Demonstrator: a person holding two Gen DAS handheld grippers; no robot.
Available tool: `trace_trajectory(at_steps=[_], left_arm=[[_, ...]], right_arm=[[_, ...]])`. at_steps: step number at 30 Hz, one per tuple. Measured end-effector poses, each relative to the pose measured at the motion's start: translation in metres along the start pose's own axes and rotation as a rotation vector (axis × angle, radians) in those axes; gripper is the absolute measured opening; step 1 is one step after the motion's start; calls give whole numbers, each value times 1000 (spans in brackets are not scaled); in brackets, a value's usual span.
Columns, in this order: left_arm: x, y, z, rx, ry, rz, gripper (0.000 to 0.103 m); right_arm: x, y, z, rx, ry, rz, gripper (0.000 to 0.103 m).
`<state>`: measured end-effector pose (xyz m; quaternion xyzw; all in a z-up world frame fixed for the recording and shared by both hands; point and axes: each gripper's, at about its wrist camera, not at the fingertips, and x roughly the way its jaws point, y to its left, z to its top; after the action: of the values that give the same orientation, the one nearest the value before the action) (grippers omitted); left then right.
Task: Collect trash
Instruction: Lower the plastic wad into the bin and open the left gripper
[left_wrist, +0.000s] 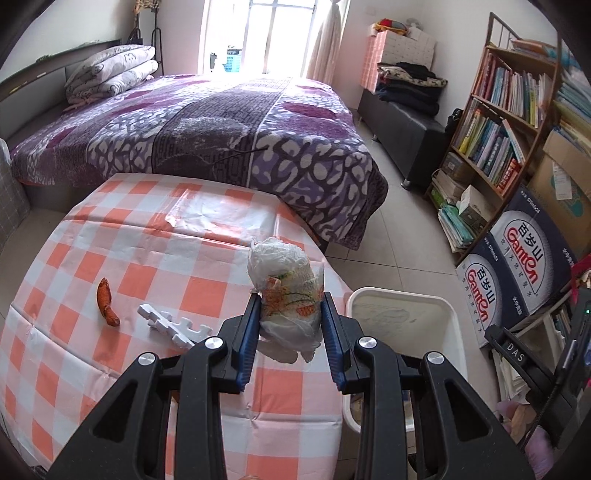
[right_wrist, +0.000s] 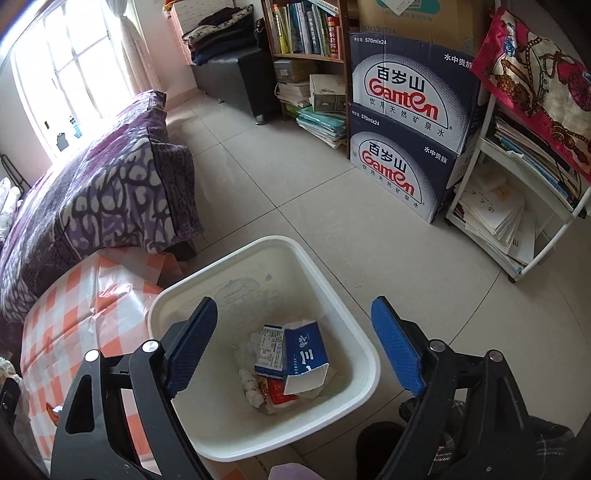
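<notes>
Two risks faced you: the crumpled plastic bag (left_wrist: 286, 295), pinched low between the left gripper (left_wrist: 290, 325) pads, could slip free over the checked table (left_wrist: 110, 229) short of the white bin (right_wrist: 343, 314) to its right, or snag a pad on release. Its long axis stood roughly upright, knotted end pointing away from you. Your right gripper (right_wrist: 295, 347) hung wide open and empty above the bin, a blue carton (right_wrist: 304, 354) lying inside.
</notes>
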<state>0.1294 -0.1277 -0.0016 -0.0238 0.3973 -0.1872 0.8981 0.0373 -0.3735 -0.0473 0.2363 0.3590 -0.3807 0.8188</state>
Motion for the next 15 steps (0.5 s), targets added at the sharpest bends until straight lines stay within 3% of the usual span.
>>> trace_trajectory(at_steps=[8,15], left_arm=[[9,-57,-4,69,47,-119,32],[19,-100,-10,110,99,-226,32]], right_arm=[[-11,-27,10,36,-45,-27,87],[-16,-62,18,156,-63,-22,87]])
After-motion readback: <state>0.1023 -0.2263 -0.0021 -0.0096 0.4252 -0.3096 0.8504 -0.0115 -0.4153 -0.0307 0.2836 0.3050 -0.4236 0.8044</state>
